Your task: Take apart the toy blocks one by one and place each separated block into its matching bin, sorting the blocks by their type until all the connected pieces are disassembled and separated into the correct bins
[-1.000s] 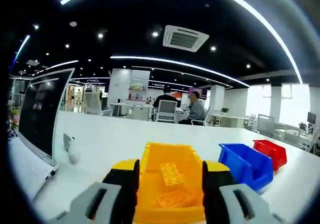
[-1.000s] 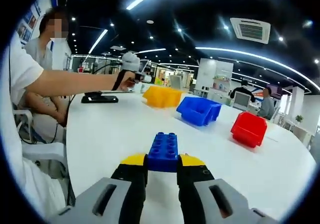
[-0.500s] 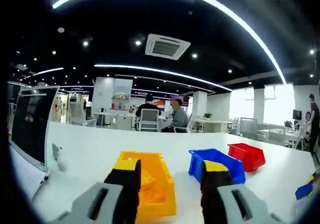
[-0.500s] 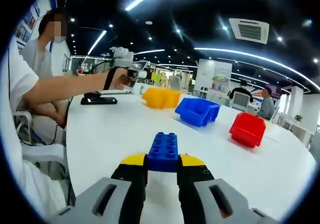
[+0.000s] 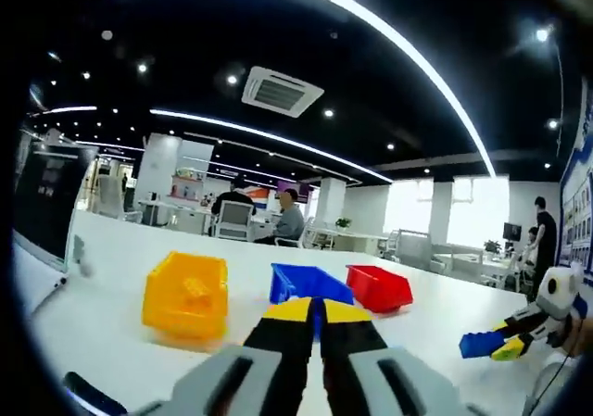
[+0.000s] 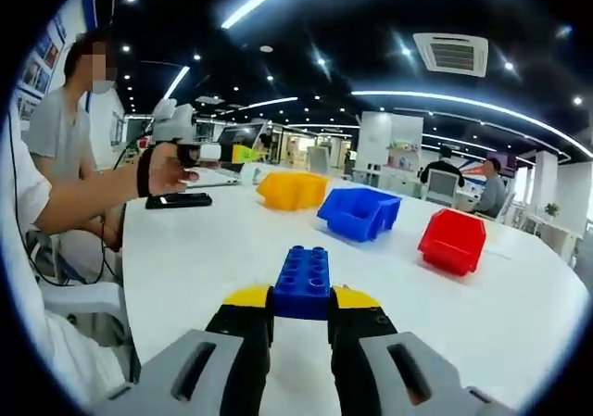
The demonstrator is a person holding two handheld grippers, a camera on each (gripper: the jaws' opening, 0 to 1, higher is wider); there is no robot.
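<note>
Between the yellow-tipped jaws of the right gripper (image 6: 300,307) sits a blue toy block (image 6: 304,283), studs up, clamped at its near end and held above the white table (image 6: 232,249). Beyond it in the right gripper view, three bins stand in a row on the table: a yellow bin (image 6: 291,190) farthest, a blue bin (image 6: 358,213) in the middle, a red bin (image 6: 451,241) nearest the right side. All three are apart from one another.

At left in that view a person's hand (image 6: 165,168) holds the left gripper above the table, near a dark flat device (image 6: 182,199) lying on the surface.

The left gripper (image 5: 314,316) has its jaws closed together with nothing between them. Ahead of it lie the same three bins; the yellow bin shows small yellow pieces inside. At the right edge of the left gripper view the right gripper appears with the blue block in its jaws. A laptop (image 5: 42,203) stands at the left edge of the table. People sit at desks in the background office.
</note>
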